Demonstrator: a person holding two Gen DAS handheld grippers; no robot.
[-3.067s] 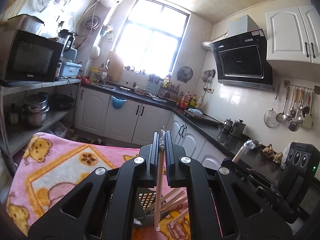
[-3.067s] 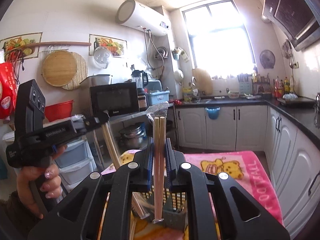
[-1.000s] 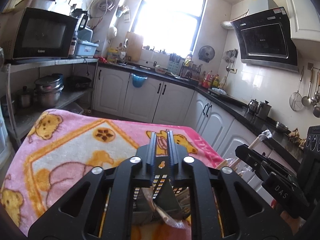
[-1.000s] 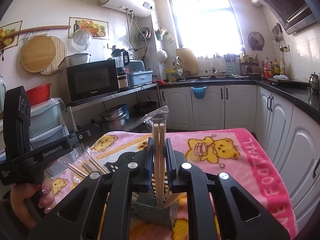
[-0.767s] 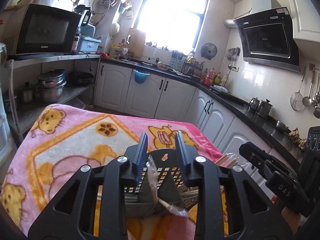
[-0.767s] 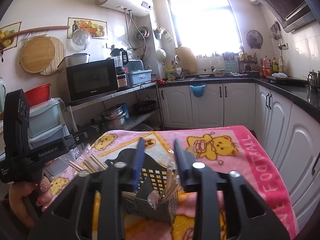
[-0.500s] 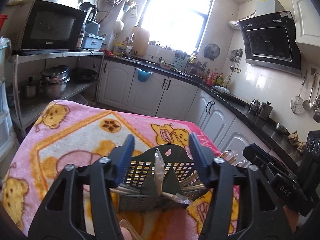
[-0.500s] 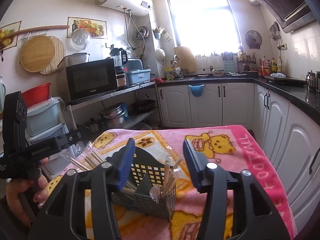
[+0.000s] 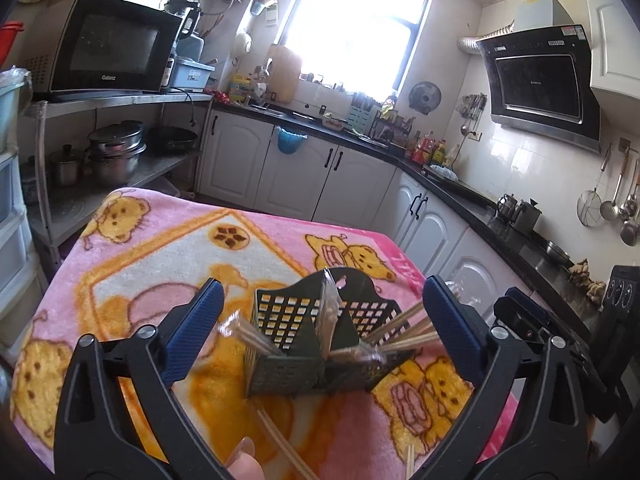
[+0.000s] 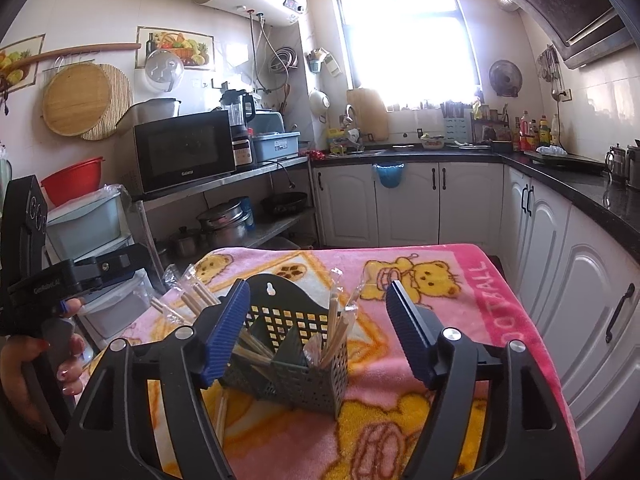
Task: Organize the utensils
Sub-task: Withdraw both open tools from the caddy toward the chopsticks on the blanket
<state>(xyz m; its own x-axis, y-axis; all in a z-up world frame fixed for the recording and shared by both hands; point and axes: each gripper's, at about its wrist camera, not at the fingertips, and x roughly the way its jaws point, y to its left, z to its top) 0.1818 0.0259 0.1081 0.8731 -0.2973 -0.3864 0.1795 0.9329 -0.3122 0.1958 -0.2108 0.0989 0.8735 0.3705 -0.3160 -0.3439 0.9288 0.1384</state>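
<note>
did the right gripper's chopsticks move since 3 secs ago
Yes. The wrapped chopsticks left the right gripper, whose jaws have just been opening, and now stand in the perforated holder on the pink blanket.

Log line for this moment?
left gripper: just opened, empty | right gripper: just opened, empty | chopsticks: in caddy | loose chopsticks: on blanket

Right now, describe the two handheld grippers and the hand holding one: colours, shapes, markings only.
Both the left gripper and the right gripper have matte black, arched plastic frames with silver screws and ribbed blue finger pads. In the right wrist view the other tool's black body bears white lettering, partly legible, and the hand gripping it has red-painted nails. No cables or sleeves are visible.
</note>
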